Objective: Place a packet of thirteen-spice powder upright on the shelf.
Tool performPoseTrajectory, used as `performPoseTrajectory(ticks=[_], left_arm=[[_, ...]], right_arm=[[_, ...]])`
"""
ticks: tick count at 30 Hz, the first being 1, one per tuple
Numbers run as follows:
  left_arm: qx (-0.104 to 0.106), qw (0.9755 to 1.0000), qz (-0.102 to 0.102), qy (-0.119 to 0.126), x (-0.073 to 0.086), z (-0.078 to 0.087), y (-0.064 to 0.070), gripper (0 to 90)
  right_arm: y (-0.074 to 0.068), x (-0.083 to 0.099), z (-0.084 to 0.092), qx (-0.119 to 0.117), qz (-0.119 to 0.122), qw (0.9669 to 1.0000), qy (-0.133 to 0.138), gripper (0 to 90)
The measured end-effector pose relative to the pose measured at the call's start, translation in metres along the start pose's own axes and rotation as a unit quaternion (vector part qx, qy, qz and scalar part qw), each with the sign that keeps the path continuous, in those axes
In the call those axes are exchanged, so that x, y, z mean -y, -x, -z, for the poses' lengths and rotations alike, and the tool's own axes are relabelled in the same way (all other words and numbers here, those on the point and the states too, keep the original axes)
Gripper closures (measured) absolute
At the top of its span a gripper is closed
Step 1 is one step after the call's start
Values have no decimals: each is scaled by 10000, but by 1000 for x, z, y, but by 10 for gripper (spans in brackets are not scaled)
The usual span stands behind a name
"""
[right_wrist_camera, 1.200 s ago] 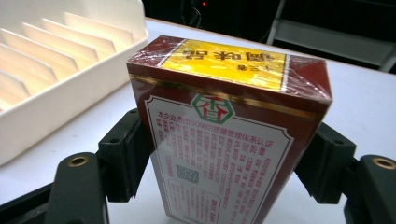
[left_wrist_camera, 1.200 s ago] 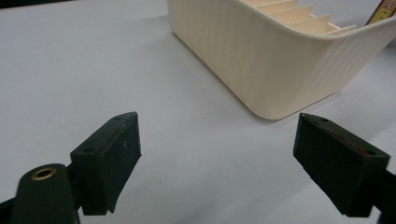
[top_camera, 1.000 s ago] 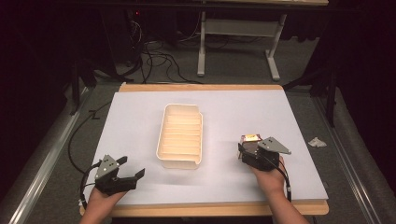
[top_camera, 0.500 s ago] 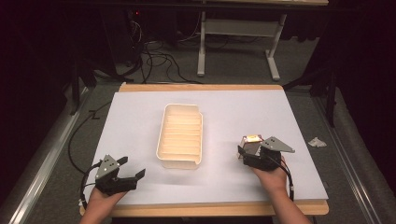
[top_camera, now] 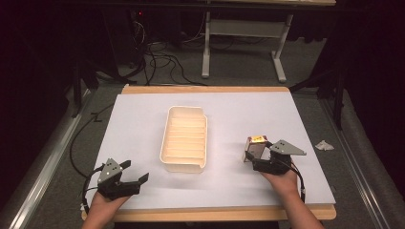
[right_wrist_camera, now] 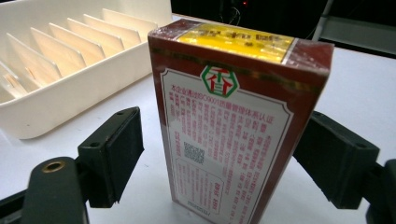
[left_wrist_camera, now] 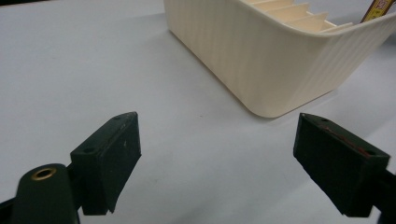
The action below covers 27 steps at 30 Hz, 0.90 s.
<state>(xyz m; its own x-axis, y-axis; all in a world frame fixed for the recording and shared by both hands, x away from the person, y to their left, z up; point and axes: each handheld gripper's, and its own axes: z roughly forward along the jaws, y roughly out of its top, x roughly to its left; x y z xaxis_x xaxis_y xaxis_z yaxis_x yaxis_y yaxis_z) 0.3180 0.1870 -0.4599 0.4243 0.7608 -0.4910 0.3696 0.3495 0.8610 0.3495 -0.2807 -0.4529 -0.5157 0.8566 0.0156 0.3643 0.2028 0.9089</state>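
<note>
While the red box (right_wrist_camera: 233,121) stands upright on the white table (top_camera: 143,124), we have the right hand-held gripper (top_camera: 255,160) set around it, and in the right gripper view there is a clear gap between the left jaw and the box's printed face, with the right jaw sitting just off the box's side edge, so we call it released, with the box between the jaws but not pressed. Those jaws have just been opening, and the box is right there in the gap. It carries a yellow label on top and red print with a green emblem on its white panel. In the high view we see the box (top_camera: 255,145) to the right of the cream tray (top_camera: 184,164), near it but apart, and towards the near right part of the table. The tray stands lengthwise down the middle of the table, its inside split by a row of thin dividers into narrow slots; in the right gripper view its long wall (right_wrist_camera: 70,98) runs behind the left jaw. Over on the near left, we hold the left hand-held gripper (top_camera: 136,176) low over the table, jaws spread wide with nothing between them, pointing towards the tray's near rounded corner (left_wrist_camera: 275,88), well short of touching it.
</note>
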Motion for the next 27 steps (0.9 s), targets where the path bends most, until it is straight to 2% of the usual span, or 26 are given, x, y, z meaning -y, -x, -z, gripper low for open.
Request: performPoseTrajectory(ticks=[7,9,12,15,22,24,27], left_arm=[[10,10000,9,-32,1,0,0,158],[13,10000,9,-44,1,-1,0,158],[14,10000,-7,-58,1,-1,0,158],[14,10000,-5,-57,1,-1,0,158],[11,10000,-8,-59,1,-1,-1,157],[15,10000,-2,-59,1,-1,0,157],[8,10000,-11,-60,1,-1,-1,158]], right_arm=[[5,3,-5,-198,18,9998,53,224],[6,3,-5,-227,92,9997,79,238],[7,4,-6,-222,79,9997,102,259],[8,4,-6,-191,96,9997,120,288],[7,4,-5,-157,51,9998,99,295],[6,3,-5,-72,84,9999,118,296],[3,1,-5,81,12,9999,139,296]])
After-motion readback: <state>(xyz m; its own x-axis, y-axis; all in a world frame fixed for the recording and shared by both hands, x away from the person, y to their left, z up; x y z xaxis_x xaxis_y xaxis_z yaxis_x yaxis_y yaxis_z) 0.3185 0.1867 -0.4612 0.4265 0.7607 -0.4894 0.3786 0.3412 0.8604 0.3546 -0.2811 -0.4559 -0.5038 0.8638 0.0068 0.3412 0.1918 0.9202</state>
